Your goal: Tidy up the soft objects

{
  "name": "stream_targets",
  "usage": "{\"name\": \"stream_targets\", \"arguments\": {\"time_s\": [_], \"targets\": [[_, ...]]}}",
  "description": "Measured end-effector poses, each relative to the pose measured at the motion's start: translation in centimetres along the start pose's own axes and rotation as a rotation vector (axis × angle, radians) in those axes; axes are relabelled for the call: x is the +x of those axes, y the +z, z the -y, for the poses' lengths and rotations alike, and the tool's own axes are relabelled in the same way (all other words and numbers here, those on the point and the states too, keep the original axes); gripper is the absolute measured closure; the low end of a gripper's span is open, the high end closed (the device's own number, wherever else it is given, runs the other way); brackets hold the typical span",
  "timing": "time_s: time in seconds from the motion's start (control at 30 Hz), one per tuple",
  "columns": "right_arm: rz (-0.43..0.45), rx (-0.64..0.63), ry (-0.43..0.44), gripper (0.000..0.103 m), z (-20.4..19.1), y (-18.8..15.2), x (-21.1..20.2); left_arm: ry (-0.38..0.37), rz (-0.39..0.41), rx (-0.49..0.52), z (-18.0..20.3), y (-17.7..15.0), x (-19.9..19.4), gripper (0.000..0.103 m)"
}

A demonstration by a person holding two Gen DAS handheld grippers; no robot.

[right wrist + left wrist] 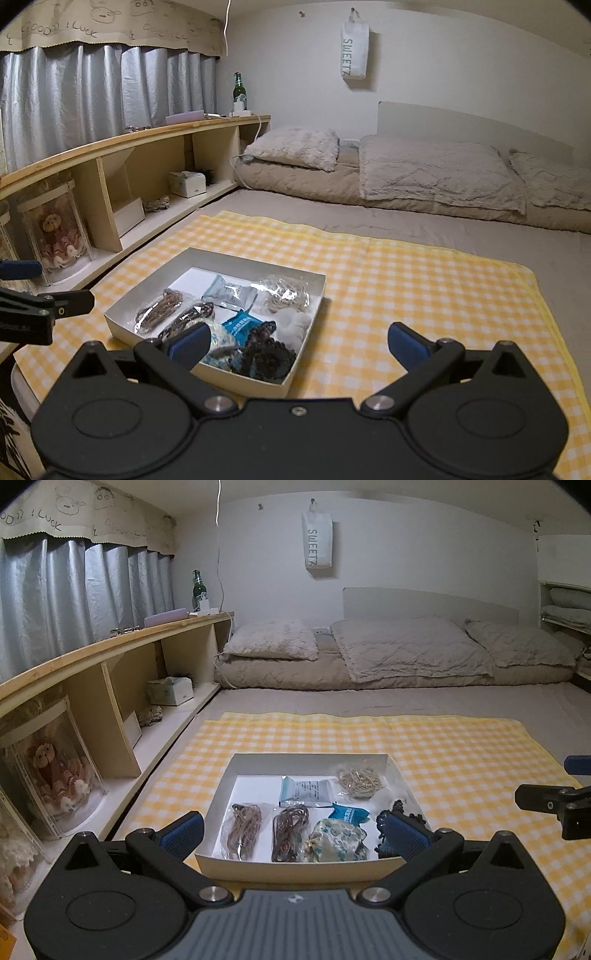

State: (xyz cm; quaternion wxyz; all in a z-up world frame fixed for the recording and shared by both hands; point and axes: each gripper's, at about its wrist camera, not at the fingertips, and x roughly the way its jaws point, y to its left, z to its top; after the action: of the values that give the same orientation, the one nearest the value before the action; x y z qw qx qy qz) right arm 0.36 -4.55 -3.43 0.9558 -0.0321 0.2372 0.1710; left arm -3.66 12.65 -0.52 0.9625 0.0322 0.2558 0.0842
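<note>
A shallow white box [218,801] [306,306] sits on a yellow checked cloth [461,746] [424,273]. It holds two bagged brown cords [245,829] [290,830], a pale packet [304,792], a bagged tan cord [360,779], a floral pouch [334,840], a blue sachet [349,814] and a dark knitted item [267,354]. My left gripper [295,832] is open and empty, its fingers either side of the box's near edge. My right gripper [297,343] is open and empty, over the box's near right corner.
A low wooden shelf [110,653] runs along the left with a tissue box [170,691], a boxed teddy bear [55,771] and a green bottle [198,589]. Folded bedding and pillows [406,650] lie behind the cloth. A white bag [317,544] hangs on the wall.
</note>
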Motion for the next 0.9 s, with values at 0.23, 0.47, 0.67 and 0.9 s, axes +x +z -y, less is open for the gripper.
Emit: {"name": "stream_targets", "arguments": {"time_s": [0.23, 0.47, 0.67, 0.9], "targets": [[0.014, -0.015, -0.018, 0.0, -0.12, -0.69, -0.51, 0.001, 0.0, 0.003, 0.06, -0.51, -0.19, 0.0], [0.026, -0.025, -0.019, 0.0, -0.23, -0.71, -0.71, -0.002, -0.001, 0.0, 0.09, -0.63, -0.19, 0.0], [0.03, -0.036, -0.015, 0.0, -0.42, -0.78, -0.8, -0.005, 0.003, 0.001, 0.13, -0.76, -0.3, 0.0], [0.029, -0.034, -0.014, 0.0, -0.44, -0.75, -0.79, -0.005, 0.003, 0.002, 0.27, -0.73, -0.36, 0.0]]}}
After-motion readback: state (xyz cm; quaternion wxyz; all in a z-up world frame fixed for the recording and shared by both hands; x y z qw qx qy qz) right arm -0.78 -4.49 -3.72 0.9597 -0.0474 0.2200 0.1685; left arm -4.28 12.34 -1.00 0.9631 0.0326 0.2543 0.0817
